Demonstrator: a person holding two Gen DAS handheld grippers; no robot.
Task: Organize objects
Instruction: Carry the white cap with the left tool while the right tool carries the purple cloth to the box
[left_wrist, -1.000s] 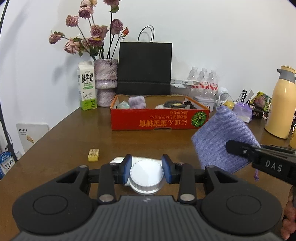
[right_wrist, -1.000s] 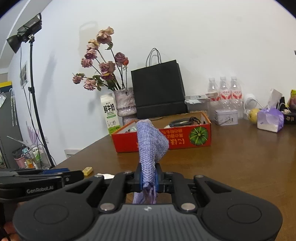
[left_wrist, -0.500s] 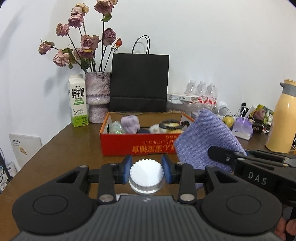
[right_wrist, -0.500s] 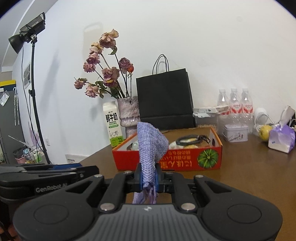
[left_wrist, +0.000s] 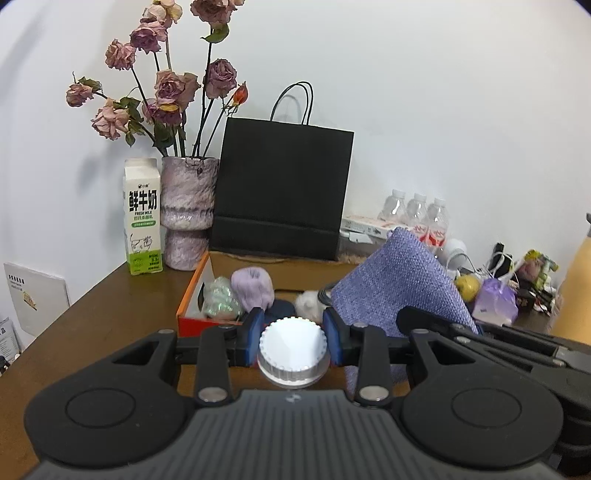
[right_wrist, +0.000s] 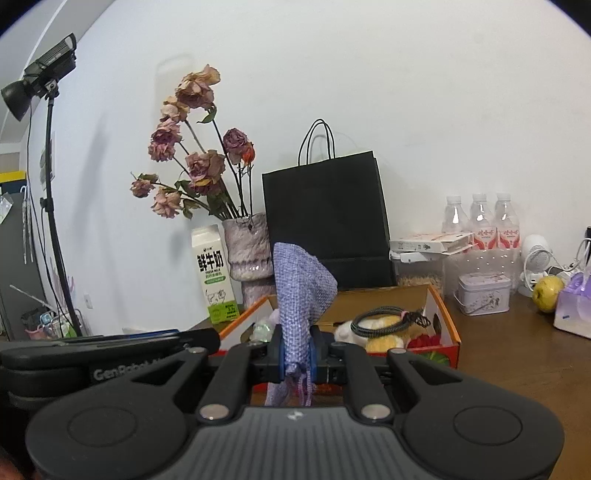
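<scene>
My left gripper (left_wrist: 293, 341) is shut on a white ribbed-cap bottle (left_wrist: 293, 350), held in the air just before the near edge of the red cardboard box (left_wrist: 192, 291). My right gripper (right_wrist: 297, 349) is shut on a purple knitted cloth (right_wrist: 301, 291), which stands up above the jaws; the cloth also shows in the left wrist view (left_wrist: 399, 291), right of the bottle. The box (right_wrist: 445, 321) holds a lilac plush (left_wrist: 253, 288), a pale green bundle (left_wrist: 219, 301), a black coiled cable (right_wrist: 384, 317) and yellow and white items.
Behind the box stand a black paper bag (left_wrist: 280, 192), a vase of dried roses (left_wrist: 188, 214) and a milk carton (left_wrist: 142, 218). To the right are water bottles (right_wrist: 480, 221), a small tin (right_wrist: 484, 293), a yellow fruit (right_wrist: 548, 293) and a purple tissue pack (left_wrist: 495, 304). A light stand (right_wrist: 51, 184) stands left.
Both grippers rose and moved forward toward the red box with bottle and cloth still held. The box now sits close below and ahead, its contents visible.
</scene>
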